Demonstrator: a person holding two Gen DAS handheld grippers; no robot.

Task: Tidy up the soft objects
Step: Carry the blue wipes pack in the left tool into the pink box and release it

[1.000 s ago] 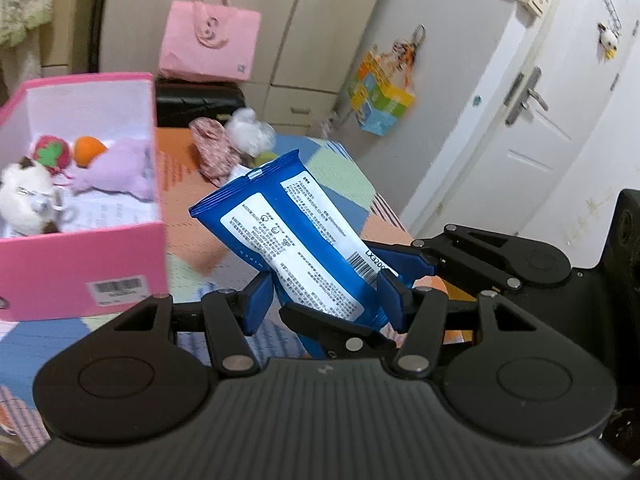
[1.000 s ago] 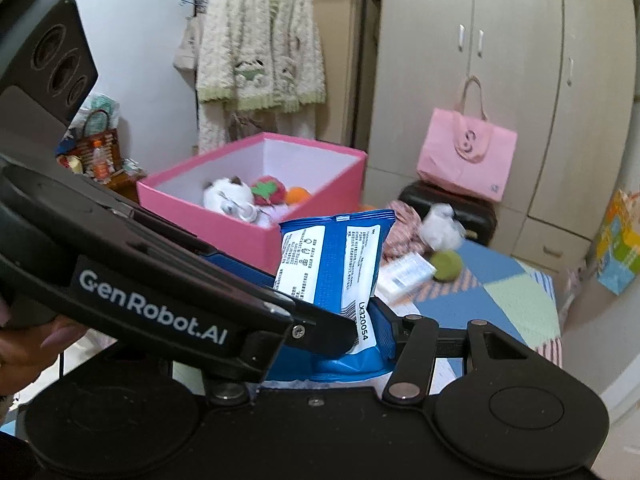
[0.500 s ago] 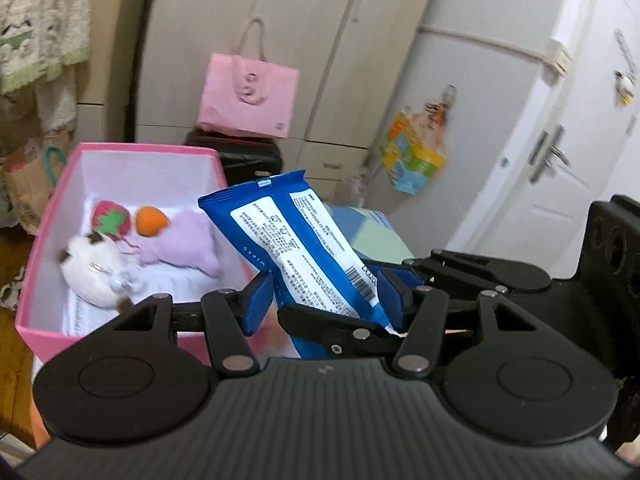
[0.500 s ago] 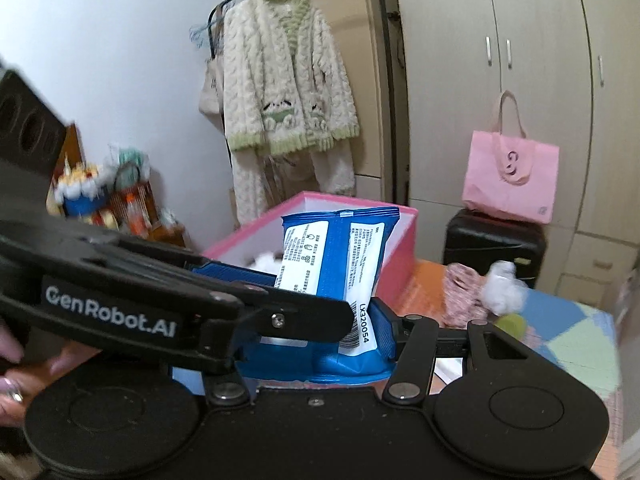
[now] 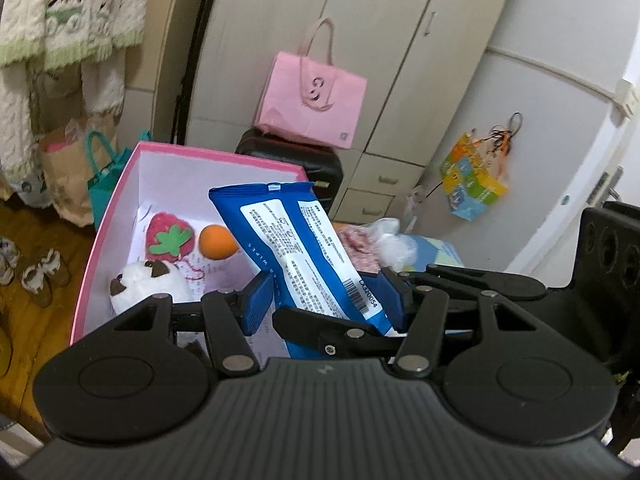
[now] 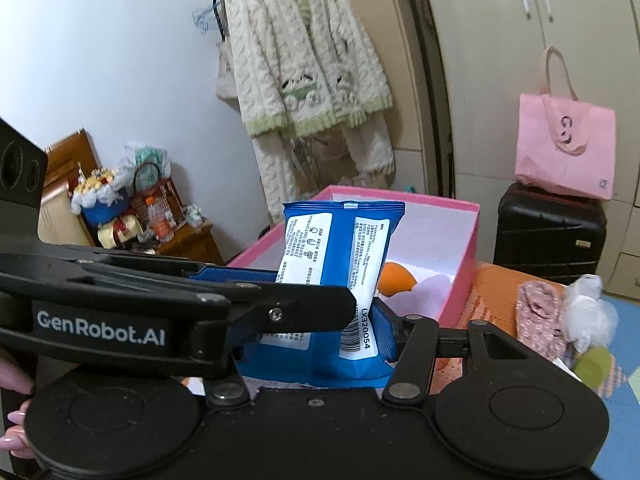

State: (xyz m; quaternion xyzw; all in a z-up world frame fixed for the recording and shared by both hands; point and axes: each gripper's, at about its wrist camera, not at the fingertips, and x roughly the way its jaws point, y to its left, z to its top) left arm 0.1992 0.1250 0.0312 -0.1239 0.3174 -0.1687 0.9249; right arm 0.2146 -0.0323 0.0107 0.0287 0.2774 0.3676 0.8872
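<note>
1. Left wrist view: the blue wipes pack (image 5: pixel 304 256) is seen standing tilted between the blue pads of the left gripper (image 5: pixel 326 300), its sealed top leaning up and to the left.
2. The right-hand pad (image 5: pixel 394 300) of that gripper is pressed against the pack's lower edge; whether the left-hand pad actually touches the pack cannot be told, as a narrow gap seems to show there. The jaws are held about half open.
3. A black finger of the right gripper (image 5: pixel 340 330) is seen crossing in front of the pack's lower end.
4. Right wrist view: the same wipes pack (image 6: pixel 336 280) is held upright between the fingers of the right gripper (image 6: pixel 320 340), which are set about halfway apart and closed on its lower part; the pack's bottom bulges out below them.
5. The left gripper (image 6: pixel 192 284), marked "GenRobot.AI", is seen reaching in from the left and clamped across the pack's front.
6. The pack is thus gripped by both tools at once and is carried in the air, in front of and partly over the open pink box (image 5: pixel 100 240).
7. Inside the box (image 6: pixel 464 248), a strawberry plush (image 5: pixel 170 240), an orange ball (image 5: pixel 218 242) and a white plush toy (image 5: pixel 150 286) are seen lying on the white bottom.
8. Fingertips of a hand (image 6: pixel 16 436) are visible at the lower left edge of the right wrist view.
9. A pink tote bag (image 5: pixel 312 100) is seen resting on a black suitcase (image 6: pixel 548 232) behind the box.
</note>
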